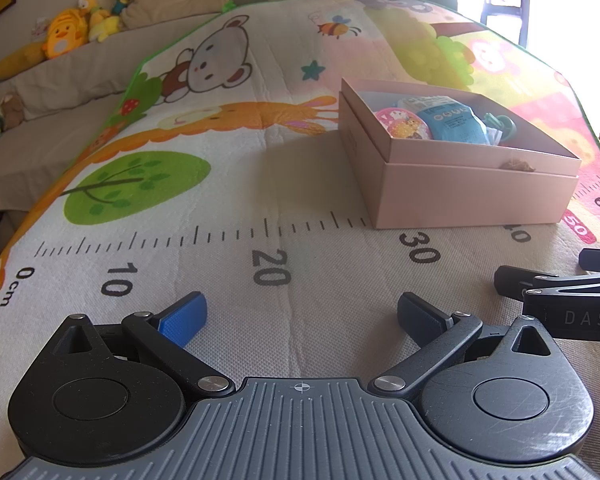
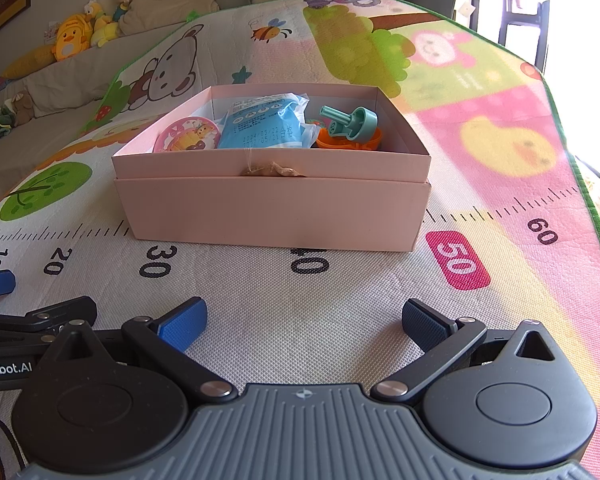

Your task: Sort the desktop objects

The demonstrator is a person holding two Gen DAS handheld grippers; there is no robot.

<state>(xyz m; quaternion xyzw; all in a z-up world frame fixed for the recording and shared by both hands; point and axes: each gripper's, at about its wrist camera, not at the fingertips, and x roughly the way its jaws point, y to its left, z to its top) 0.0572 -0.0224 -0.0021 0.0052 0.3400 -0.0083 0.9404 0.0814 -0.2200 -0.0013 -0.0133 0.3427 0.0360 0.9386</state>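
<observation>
A pink cardboard box (image 2: 272, 212) stands on the cartoon play mat, straight ahead in the right wrist view and at the right in the left wrist view (image 1: 460, 196). Inside lie a blue packet (image 2: 260, 128), a round pink item (image 2: 188, 136), a teal plastic toy (image 2: 350, 122) and an orange piece (image 2: 348, 142). My left gripper (image 1: 302, 318) is open and empty, low over the mat near the 20 mark. My right gripper (image 2: 304, 320) is open and empty, in front of the box near the 40 mark.
The mat (image 2: 480, 128) has a printed ruler along its near part and a green border. A sofa with plush toys (image 1: 66, 32) and cushions lies behind at the left. The right gripper's fingers (image 1: 512, 280) show at the left wrist view's right edge.
</observation>
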